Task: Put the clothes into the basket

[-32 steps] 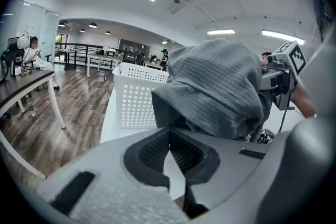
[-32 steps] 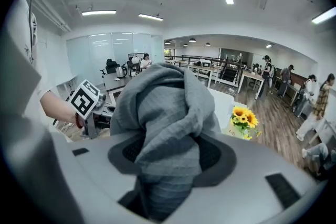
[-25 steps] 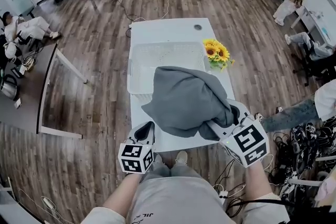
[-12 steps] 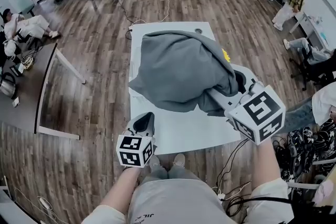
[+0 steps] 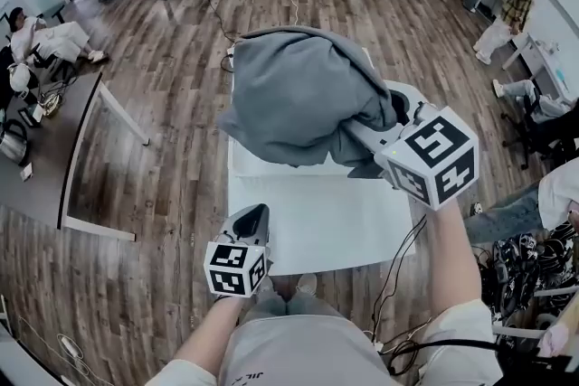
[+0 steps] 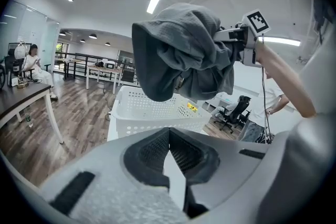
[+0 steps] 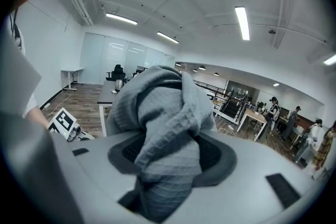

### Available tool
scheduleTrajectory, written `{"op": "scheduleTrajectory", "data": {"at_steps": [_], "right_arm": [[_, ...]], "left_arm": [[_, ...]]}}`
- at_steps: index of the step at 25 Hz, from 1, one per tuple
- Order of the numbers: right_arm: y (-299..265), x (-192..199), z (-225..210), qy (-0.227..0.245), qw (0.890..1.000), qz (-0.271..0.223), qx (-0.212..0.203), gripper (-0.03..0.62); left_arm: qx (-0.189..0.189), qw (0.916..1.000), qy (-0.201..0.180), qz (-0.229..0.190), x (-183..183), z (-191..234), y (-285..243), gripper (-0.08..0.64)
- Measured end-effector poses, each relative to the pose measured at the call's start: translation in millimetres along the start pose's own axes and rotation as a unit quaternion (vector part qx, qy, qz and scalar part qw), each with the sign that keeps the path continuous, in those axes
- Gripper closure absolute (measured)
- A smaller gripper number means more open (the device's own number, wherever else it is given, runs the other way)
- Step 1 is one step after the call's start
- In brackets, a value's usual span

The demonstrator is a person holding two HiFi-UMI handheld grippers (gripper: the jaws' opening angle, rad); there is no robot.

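- Wooden floor all round, white table point(image 5: 317, 221) in the middle, white perforated basket point(image 6: 152, 113) standing on it.
- Right gripper point(image 5: 366, 138) has its jaws clamped on a bunched grey garment point(image 5: 298, 95), held up in the air over the basket.
- Basket's inside is screened by the cloth, so its contents can't be made out.
- Left gripper point(image 5: 253, 217) hovers over the table's near part, jaws together, nothing between them.

no readable text, labels or numbers
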State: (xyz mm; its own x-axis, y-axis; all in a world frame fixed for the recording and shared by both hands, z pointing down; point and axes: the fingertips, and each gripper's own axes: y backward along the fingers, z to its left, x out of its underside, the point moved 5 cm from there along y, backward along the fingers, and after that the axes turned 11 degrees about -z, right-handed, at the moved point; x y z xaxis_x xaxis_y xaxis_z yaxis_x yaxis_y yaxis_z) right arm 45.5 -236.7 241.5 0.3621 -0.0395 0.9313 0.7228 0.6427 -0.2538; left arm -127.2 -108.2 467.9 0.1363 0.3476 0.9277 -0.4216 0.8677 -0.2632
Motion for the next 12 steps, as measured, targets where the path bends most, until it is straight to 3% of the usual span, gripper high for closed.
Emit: {"op": "scheduleTrajectory", "data": {"at_steps": [12], "right_arm": [[-95, 109, -1, -0.014, 0.994, 0.094, -0.044, 0.373]], "left_arm": [[-0.019, 0.9995, 0.022, 0.006, 8, 18, 0, 0.548]]}}
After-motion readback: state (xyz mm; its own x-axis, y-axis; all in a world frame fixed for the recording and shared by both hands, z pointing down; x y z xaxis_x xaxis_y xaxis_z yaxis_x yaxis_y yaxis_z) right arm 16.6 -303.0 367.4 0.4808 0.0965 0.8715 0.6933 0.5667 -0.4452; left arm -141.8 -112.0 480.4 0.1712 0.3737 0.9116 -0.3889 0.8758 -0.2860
